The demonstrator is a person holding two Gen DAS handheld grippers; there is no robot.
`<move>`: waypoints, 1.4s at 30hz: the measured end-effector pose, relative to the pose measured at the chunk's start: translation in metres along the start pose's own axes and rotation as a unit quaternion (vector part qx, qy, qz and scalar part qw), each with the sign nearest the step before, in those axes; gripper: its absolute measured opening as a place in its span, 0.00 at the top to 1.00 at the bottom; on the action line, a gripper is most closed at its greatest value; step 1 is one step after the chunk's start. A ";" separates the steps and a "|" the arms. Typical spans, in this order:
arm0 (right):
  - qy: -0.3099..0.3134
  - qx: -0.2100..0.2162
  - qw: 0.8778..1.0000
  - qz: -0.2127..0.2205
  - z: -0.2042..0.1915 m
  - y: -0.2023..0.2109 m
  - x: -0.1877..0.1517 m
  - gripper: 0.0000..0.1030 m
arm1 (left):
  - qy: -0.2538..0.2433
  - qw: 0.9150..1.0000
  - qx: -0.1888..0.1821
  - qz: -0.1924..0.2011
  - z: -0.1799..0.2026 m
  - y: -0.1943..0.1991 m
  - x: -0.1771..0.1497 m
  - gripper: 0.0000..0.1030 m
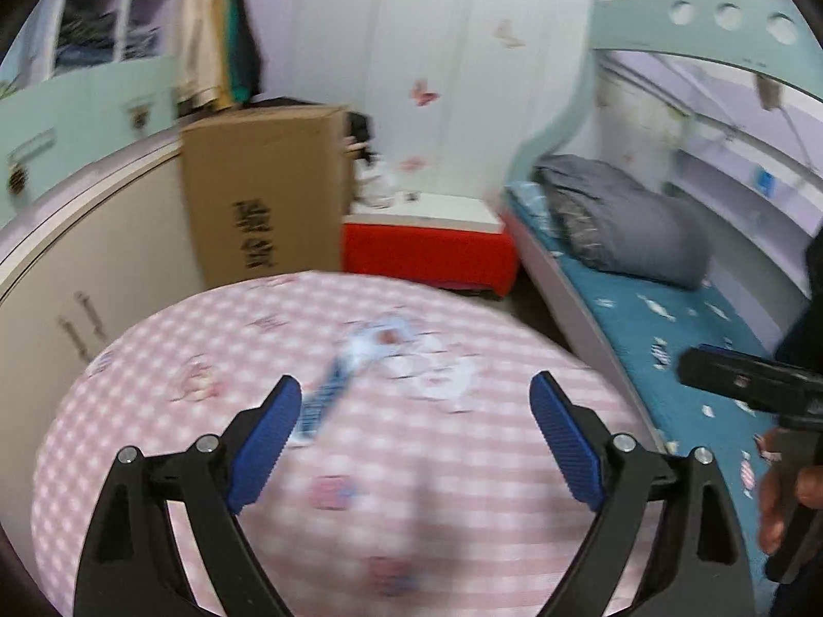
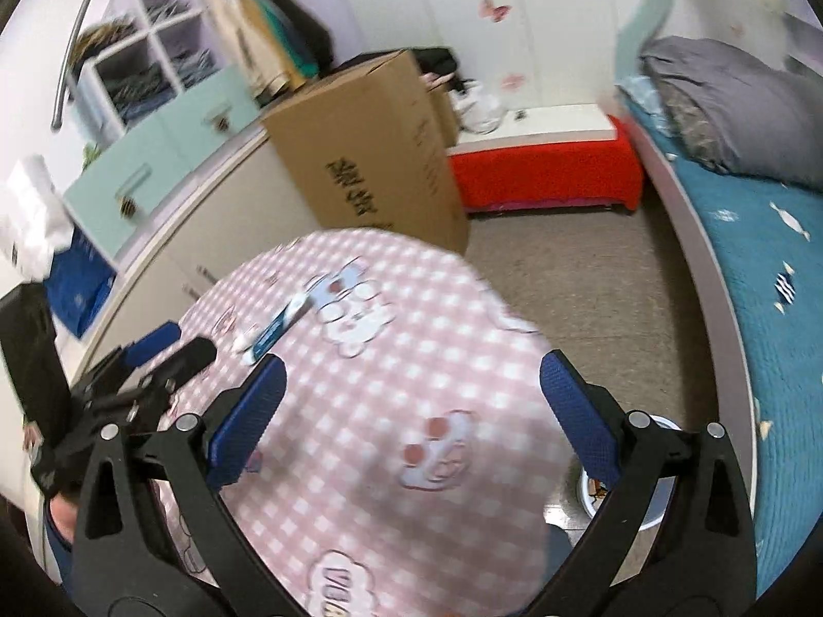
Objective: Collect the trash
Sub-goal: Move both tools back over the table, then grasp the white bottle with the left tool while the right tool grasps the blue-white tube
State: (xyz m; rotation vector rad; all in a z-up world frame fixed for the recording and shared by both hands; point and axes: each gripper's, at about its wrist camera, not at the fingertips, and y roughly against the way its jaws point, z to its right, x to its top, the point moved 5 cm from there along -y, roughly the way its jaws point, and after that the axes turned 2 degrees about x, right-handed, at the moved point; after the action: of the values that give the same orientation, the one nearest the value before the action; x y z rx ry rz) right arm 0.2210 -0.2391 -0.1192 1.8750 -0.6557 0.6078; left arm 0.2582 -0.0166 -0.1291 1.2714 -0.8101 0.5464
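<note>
Both the left gripper and right gripper, ribbed blue pads spread wide and empty, hover over a pink checked tablecloth; a flat blue-and-white wrapper lies near the table's far edge.

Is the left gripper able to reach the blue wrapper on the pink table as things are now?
Probably yes. The left gripper has its jaws open, and the blue wrapper lies flat on the table just ahead by its left jaw, with nothing between.
</note>
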 end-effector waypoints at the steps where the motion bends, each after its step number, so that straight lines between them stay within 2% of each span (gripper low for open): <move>1: 0.006 0.001 1.000 -0.005 -0.007 -0.006 -0.001 0.06 | 0.004 1.000 0.007 -0.003 -0.013 -0.004 -0.001 0.14; 6: 0.025 0.005 0.999 -0.033 -0.029 -0.037 -0.007 0.06 | 0.023 0.998 0.032 -0.040 -0.072 -0.037 -0.015 0.14; 13: 0.038 -0.001 0.997 -0.062 -0.044 -0.075 -0.010 0.06 | -0.020 0.996 0.040 -0.080 -0.084 -0.085 -0.023 0.16; 14: 0.042 -0.003 0.997 -0.065 -0.047 -0.079 -0.010 0.06 | -0.019 0.995 0.035 -0.086 -0.086 -0.091 -0.023 0.27; 15: 0.044 -0.004 0.997 -0.067 -0.047 -0.082 -0.010 0.06 | -0.010 0.995 0.018 -0.100 -0.088 -0.097 -0.024 0.42; 19: 0.052 -0.010 0.996 -0.076 -0.054 -0.096 -0.010 0.06 | 0.013 0.994 -0.026 -0.104 -0.090 -0.103 -0.021 0.55; 21: 0.058 -0.012 0.995 -0.080 -0.059 -0.105 -0.008 0.06 | 0.022 0.993 -0.046 -0.104 -0.091 -0.105 -0.020 0.69; 23: 0.069 -0.012 0.994 -0.085 -0.070 -0.116 -0.007 0.06 | 0.040 0.992 -0.062 -0.101 -0.094 -0.106 -0.019 0.76; 26: 0.085 -0.015 0.992 -0.088 -0.085 -0.131 -0.004 0.06 | 0.076 0.990 -0.064 -0.098 -0.109 -0.107 -0.020 0.76; 31: 0.104 -0.017 0.990 -0.095 -0.112 -0.163 -0.004 0.06 | 0.069 0.995 -0.011 -0.078 -0.130 -0.101 -0.014 0.76; 37: 0.105 -0.022 0.990 -0.093 -0.141 -0.195 0.000 0.06 | 0.098 0.992 0.013 -0.081 -0.157 -0.100 -0.016 0.76; 40: 0.108 -0.048 0.987 -0.108 -0.144 -0.215 -0.007 0.11 | 0.119 0.989 0.007 -0.086 -0.168 -0.101 -0.019 0.76; 42: 0.135 -0.065 0.984 -0.096 -0.146 -0.218 -0.012 0.17 | 0.122 0.989 0.005 -0.088 -0.171 -0.101 -0.019 0.74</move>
State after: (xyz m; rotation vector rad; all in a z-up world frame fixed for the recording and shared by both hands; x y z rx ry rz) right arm 0.3432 -0.0282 -0.2166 1.6722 -0.3264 0.6615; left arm 0.3616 0.1277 -0.2216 1.2426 -0.4863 0.5514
